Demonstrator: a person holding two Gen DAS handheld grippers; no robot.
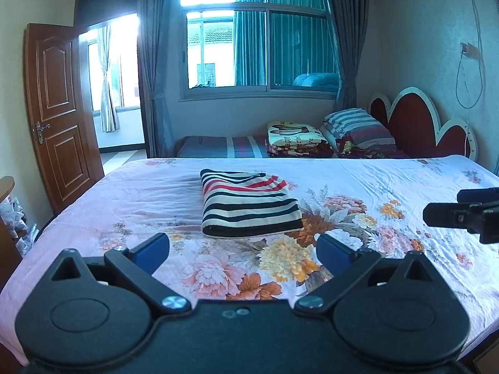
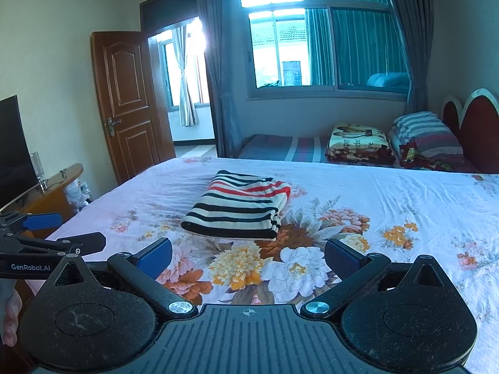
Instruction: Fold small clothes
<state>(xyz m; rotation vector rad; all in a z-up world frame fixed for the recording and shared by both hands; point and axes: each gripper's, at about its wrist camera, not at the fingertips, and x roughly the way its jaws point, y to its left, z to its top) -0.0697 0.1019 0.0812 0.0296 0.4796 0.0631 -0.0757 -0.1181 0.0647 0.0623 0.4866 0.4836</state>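
Nearest of all, the left gripper [image 1: 243,249] hangs low over the flowered bedsheet [image 1: 389,187] with its blue-padded fingers [image 1: 152,251] spread wide and nothing between them. Likewise the right gripper [image 2: 248,254] hovers over the sheet's big printed blossoms, its jaws parted and empty. Each tool shows at the edge of the other's view: the right one pokes in from the right side of the left wrist view, and the left one reaches in from the left side of the right wrist view, where its fingers also stand apart.

Just beyond both pairs of fingertips, apart from them, the striped garment [image 1: 249,205] lies folded into a compact, thick rectangle on the sheet, black and cream bands toward the near edge and a few red bands toward the far edge.

Farther back, past the bed's far edge, a folded printed blanket [image 1: 296,140] and a striped pillow [image 1: 358,127] sit near a red scalloped headboard [image 1: 414,121]. Behind them a window [image 1: 259,50] with grey curtains fills the wall, and a brown wooden door [image 1: 59,109] stands open to the left.
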